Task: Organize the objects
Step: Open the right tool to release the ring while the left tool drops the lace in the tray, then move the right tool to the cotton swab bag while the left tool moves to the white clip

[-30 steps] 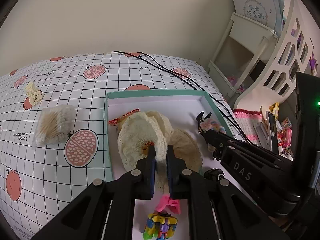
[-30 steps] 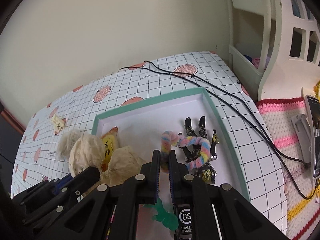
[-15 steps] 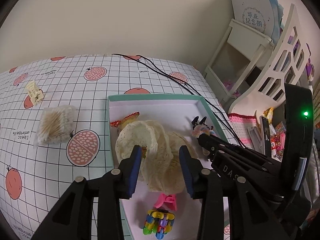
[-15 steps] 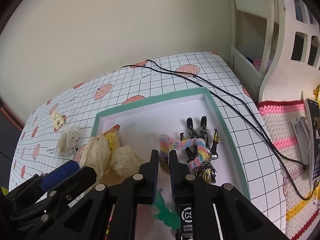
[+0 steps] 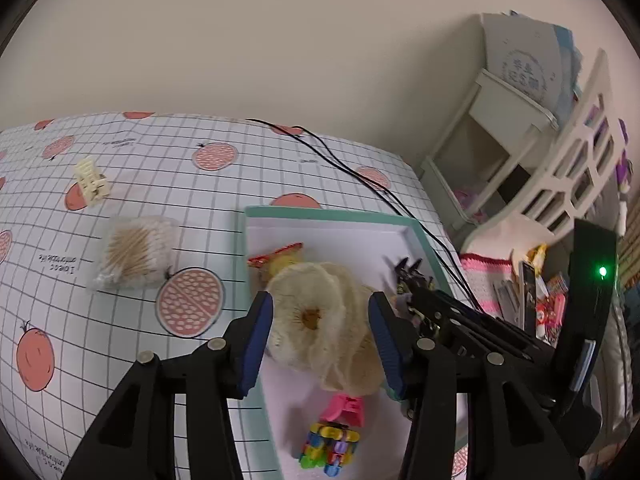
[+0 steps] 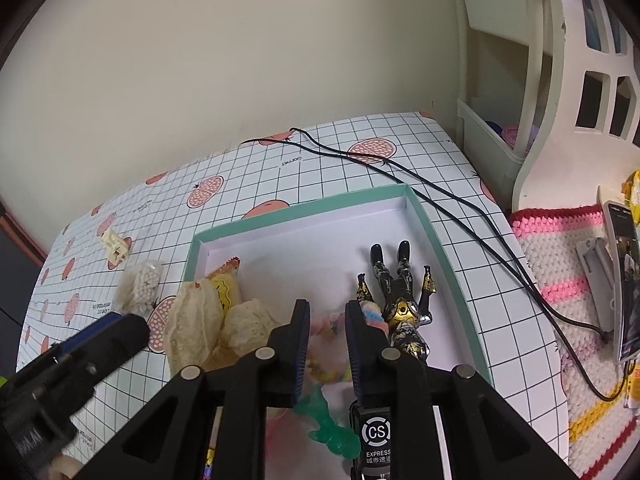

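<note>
A teal-rimmed white box sits on the fruit-print tablecloth. Cream lace doilies lie in its left part over a yellow snack packet. My left gripper hangs open just above the doilies, touching nothing. A black-and-gold action figure lies at the box's right side. My right gripper is open beside it, with a blurred pastel fuzzy loop loose between and behind its fingers. A green translucent toy lies under the right gripper.
A pink clip and a colourful block toy lie in the near end of the box. On the cloth to the left are a bag of cotton swabs and a cream hair claw. Black cables run past the box; a crochet mat and white shelf stand to the right.
My left gripper opened, let the doilies drop into the box and drew back upward. My right gripper's fingers parted and the pastel loop slipped down between them.
</note>
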Demonstrator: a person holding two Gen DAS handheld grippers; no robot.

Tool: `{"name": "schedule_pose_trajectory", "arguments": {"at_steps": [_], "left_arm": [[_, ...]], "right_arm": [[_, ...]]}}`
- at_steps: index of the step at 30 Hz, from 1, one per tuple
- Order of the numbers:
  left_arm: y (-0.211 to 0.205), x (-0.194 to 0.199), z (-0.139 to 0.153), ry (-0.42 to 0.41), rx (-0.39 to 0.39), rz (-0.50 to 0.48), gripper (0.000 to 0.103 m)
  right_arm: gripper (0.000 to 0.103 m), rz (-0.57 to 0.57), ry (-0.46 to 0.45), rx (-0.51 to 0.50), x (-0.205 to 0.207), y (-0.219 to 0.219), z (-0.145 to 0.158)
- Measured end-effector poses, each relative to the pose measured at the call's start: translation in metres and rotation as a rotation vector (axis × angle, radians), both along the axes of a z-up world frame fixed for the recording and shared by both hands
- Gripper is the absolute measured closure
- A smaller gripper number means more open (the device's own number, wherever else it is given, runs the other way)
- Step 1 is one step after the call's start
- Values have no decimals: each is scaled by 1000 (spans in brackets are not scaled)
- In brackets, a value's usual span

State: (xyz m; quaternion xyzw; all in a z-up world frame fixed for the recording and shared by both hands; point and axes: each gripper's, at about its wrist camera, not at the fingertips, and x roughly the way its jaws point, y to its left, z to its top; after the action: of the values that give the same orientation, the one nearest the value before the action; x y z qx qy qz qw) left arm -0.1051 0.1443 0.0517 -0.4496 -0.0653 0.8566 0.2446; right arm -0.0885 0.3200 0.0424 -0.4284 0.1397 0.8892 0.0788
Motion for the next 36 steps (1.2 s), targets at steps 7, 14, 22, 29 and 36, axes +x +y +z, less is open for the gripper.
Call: {"name": "schedule_pose_trajectory", "arguments": {"at_steps": [7,14,22,29,36], "left_arm": [[-17,-7,-1,-1,-15,77,42],[-29,-12,-8,-14,-38,125,26],[-43,-17,-14,-11,-50,197,10],[-50,-20,-17,1,-74,235,8],[-51,-21,-20,0,-82,244,8]], "right_arm": [[75,5,-9,9,-1,-1,-2],[50,5,-7,14,-1,-3,-3],[32,1,0,26,-1,-3,-4],[28,1,1,32,0,-3,-4],[20,1,3,34,0,-2,-5]]}}
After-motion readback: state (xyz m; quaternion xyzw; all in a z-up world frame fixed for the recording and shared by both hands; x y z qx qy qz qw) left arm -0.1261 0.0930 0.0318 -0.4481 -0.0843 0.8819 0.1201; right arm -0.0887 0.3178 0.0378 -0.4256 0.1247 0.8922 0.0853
